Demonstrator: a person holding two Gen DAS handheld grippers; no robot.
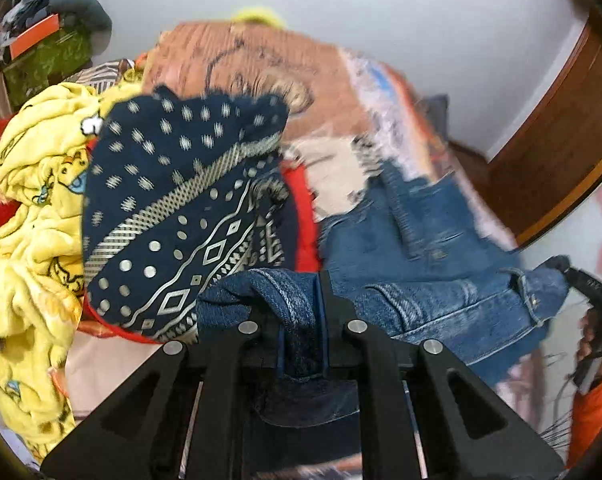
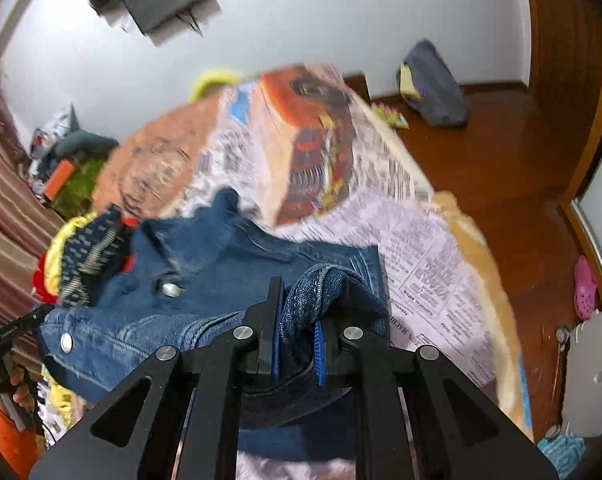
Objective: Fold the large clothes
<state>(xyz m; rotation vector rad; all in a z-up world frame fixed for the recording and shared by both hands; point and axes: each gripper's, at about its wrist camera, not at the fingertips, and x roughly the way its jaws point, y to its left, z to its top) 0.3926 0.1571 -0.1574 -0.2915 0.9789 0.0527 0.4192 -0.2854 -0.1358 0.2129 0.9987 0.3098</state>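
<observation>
A blue denim jacket [image 1: 433, 256] with metal buttons hangs stretched between my two grippers above the bed; it also shows in the right wrist view [image 2: 189, 296]. My left gripper [image 1: 301, 312] is shut on a bunched denim edge. My right gripper [image 2: 297, 320] is shut on another thick fold of the jacket. The other gripper shows at the right edge of the left wrist view and at the left edge of the right wrist view [image 2: 9, 332].
A pile of clothes lies to the left: a yellow printed fleece [image 1: 33, 208], a navy patterned cloth [image 1: 173, 208], something red. The bed has a printed blanket [image 2: 429, 240]. Wooden floor [image 2: 501, 168], a grey bag [image 2: 437, 88] and pink shoe [image 2: 585, 288] lie right.
</observation>
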